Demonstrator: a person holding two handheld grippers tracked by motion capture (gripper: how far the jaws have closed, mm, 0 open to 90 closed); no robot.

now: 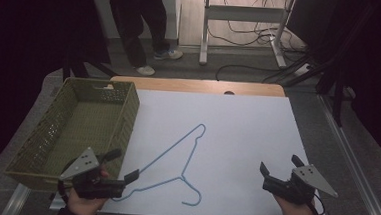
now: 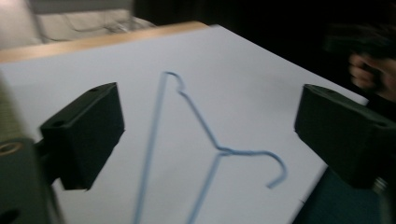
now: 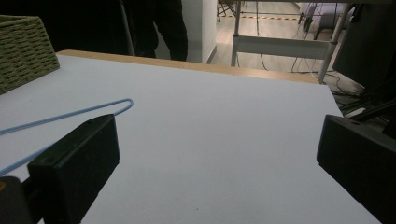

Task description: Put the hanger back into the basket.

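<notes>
A light blue wire hanger (image 1: 177, 162) lies flat on the white sheet (image 1: 236, 140) that covers most of the table (image 1: 200, 86), in the near-left part of the sheet, with its hook curling toward the near edge and its long triangular body stretching away toward the middle. In the left tool view the hanger (image 2: 201, 140) sits straight ahead between the two black jaws, which stand wide apart above the sheet with nothing between them. The left tool (image 1: 117, 169) hovers at the near-left corner of the sheet, just beside the hanger's lower left end and next to the green woven basket (image 1: 79, 126) that stands along the table's left side; from above I cannot tell whether its nearer jaw tip touches the wire. The right tool (image 1: 277, 168) is held at the near-right of the sheet, well apart from the hanger, its jaws also spread wide and empty; its own view looks across bare white sheet with one bend of the hanger (image 3: 70, 116) at the left. Beyond the table's wooden far edge, a person's legs (image 1: 143, 29) stand on the floor near a white metal frame (image 1: 244, 20) and trailing cables (image 1: 253, 36).
</notes>
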